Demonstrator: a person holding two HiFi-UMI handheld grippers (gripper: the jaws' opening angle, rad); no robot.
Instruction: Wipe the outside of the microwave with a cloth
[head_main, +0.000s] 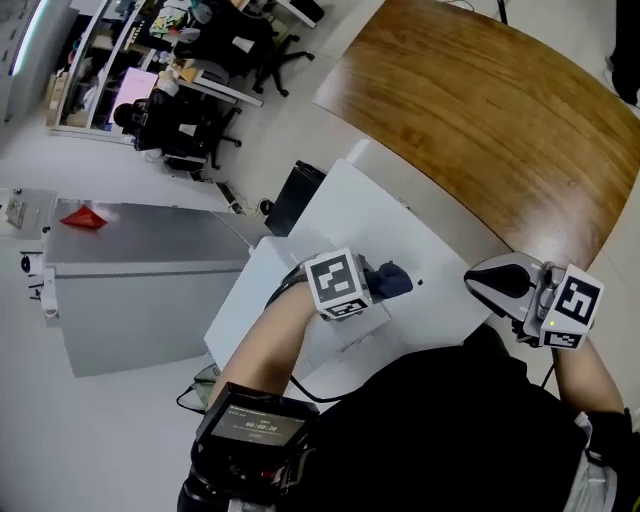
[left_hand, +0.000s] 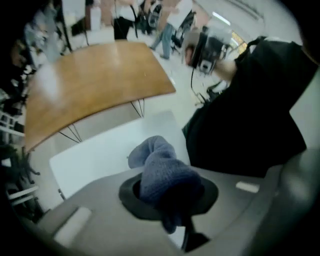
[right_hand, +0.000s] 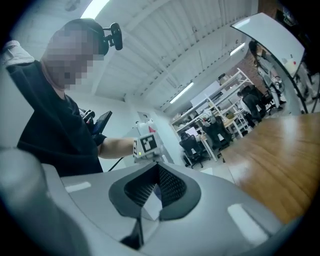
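A blue cloth (head_main: 393, 280) is bunched between the jaws of my left gripper (head_main: 380, 283), which is shut on it. The cloth (left_hand: 162, 175) hangs just over the flat white top of the microwave (head_main: 345, 215), near its front right part; whether it touches I cannot tell. In the left gripper view the white top (left_hand: 100, 155) lies below the cloth. My right gripper (head_main: 472, 281) hovers to the right of the microwave, beside the wooden table, holding nothing. Its black ribbed jaws meet at their tips (right_hand: 157, 167), with the left gripper's marker cube (right_hand: 145, 145) beyond them.
A curved wooden table (head_main: 490, 120) stands behind and to the right of the microwave. On the left is a grey cabinet (head_main: 150, 270) with a red object (head_main: 85, 217) on it. Office chairs (head_main: 190, 130), desks and a black bin (head_main: 295, 197) lie beyond.
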